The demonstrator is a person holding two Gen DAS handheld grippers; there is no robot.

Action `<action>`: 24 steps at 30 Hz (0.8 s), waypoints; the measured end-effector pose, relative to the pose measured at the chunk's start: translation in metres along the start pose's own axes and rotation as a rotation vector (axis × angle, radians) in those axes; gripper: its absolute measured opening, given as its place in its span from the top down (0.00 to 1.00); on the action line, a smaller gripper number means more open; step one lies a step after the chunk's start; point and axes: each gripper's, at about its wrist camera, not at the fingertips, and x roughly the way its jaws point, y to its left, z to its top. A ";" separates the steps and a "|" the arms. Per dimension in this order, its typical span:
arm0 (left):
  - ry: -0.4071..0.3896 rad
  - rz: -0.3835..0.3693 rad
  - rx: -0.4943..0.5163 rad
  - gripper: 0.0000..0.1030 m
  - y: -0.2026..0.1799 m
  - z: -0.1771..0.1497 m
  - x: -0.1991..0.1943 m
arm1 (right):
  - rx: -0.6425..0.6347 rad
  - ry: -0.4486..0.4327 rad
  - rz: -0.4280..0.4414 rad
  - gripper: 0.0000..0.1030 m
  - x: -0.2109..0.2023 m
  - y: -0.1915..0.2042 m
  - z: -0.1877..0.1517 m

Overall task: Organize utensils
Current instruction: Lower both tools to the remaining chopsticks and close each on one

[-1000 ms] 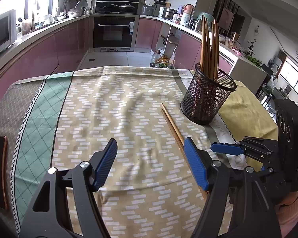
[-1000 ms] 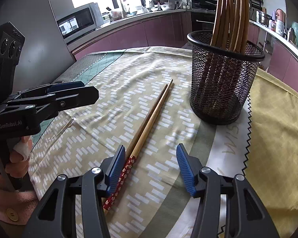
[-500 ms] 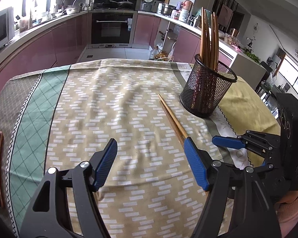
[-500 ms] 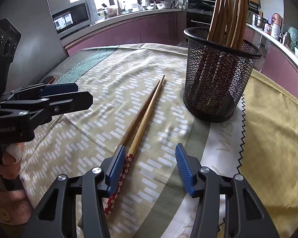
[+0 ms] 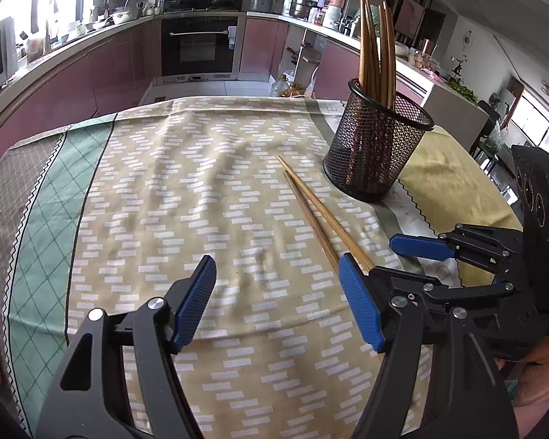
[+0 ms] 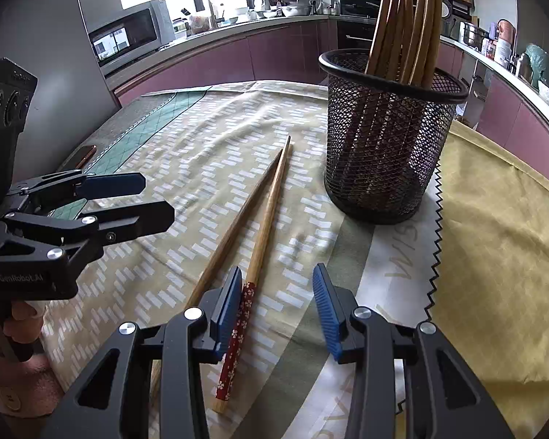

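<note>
Two wooden chopsticks (image 6: 263, 216) lie side by side on the patterned tablecloth (image 6: 201, 168), one with a red flowered end. They also show in the left wrist view (image 5: 311, 205). A black mesh holder (image 6: 384, 146) with several wooden chopsticks upright in it stands just right of them; it also shows in the left wrist view (image 5: 375, 146). My right gripper (image 6: 278, 311) is open and empty, its left finger (image 6: 227, 311) beside the red end. My left gripper (image 5: 274, 300) is open and empty over the cloth, left of the chopsticks.
A dark phone-like object (image 6: 86, 153) lies at the table's far left edge. A yellow cloth (image 6: 494, 237) covers the right side of the table. Kitchen counters and an oven (image 5: 197, 44) stand beyond the table.
Both grippers have drawn back toward me, away from the holder. The right gripper's left finger now sits beside the chopstick's red end. Both stay open.
</note>
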 end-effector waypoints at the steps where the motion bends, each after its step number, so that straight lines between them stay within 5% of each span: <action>1: 0.001 0.001 0.002 0.34 0.000 0.000 0.001 | 0.000 0.000 0.001 0.63 0.000 0.000 0.000; 17: 0.015 0.014 0.039 0.34 -0.010 -0.005 0.006 | -0.031 0.014 -0.017 0.70 0.013 0.000 0.017; 24: 0.048 0.015 0.072 0.37 -0.016 -0.006 0.015 | -0.032 0.023 -0.018 0.86 0.022 -0.001 0.029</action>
